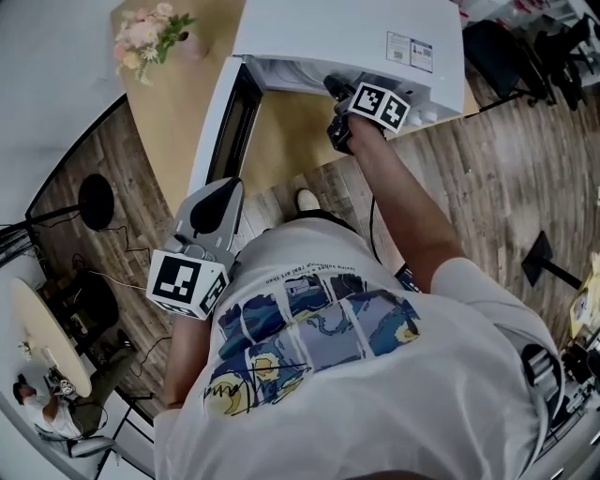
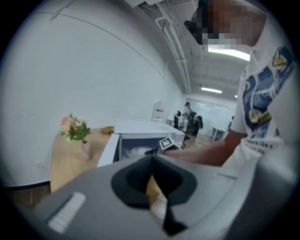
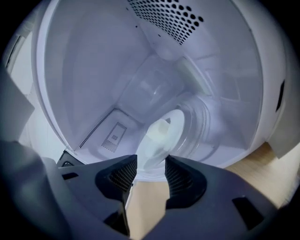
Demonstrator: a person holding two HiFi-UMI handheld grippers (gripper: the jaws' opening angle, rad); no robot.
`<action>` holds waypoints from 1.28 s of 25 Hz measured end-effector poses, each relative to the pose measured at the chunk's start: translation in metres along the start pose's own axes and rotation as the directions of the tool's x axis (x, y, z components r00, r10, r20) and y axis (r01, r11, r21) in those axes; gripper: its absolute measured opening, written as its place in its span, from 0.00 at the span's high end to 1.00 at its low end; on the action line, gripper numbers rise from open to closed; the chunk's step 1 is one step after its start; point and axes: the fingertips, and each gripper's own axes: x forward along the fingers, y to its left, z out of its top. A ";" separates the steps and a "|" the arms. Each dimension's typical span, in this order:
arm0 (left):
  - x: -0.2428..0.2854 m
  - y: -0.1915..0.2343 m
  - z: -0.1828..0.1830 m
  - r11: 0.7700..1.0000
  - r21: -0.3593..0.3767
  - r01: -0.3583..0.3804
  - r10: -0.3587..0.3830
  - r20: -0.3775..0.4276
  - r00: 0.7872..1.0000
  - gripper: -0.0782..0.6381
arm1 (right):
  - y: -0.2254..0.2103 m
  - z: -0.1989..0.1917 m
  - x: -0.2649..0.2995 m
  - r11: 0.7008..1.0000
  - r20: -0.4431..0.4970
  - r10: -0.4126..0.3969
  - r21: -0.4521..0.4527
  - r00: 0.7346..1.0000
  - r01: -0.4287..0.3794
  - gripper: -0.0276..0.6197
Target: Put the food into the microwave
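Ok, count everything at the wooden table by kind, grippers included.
Microwave: 1
Plate with food: 1
Vase of flowers: 1
Unclear brown item: 1
Grippers: 2, left gripper, right gripper
Total: 6

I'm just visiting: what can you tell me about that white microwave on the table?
The microwave is a white box, seemingly painted metal, standing on a wooden table. Its dark-windowed door is swung wide open. A printed label sits on top. The white cavity shows a perforated vent patch and holds a glass turntable and a white plate. The right gripper, jaws apart, points into the opening.
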 end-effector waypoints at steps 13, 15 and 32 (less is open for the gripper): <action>-0.012 0.002 -0.006 1.000 -0.001 0.016 -0.016 0.005 1.000 0.88 | 0.001 -0.015 -0.007 0.982 -0.067 -0.075 -0.177 0.995 0.062 0.68; -0.016 0.004 -0.007 1.000 -0.004 0.014 -0.014 0.007 1.000 0.88 | 0.000 -0.018 -0.008 0.971 -0.083 -0.105 -0.224 0.991 0.084 0.68; -0.052 0.011 -0.024 1.000 -0.027 0.014 -0.013 0.024 1.000 0.88 | -0.009 -0.044 -0.016 0.942 -0.119 -0.215 -0.288 0.969 0.173 0.66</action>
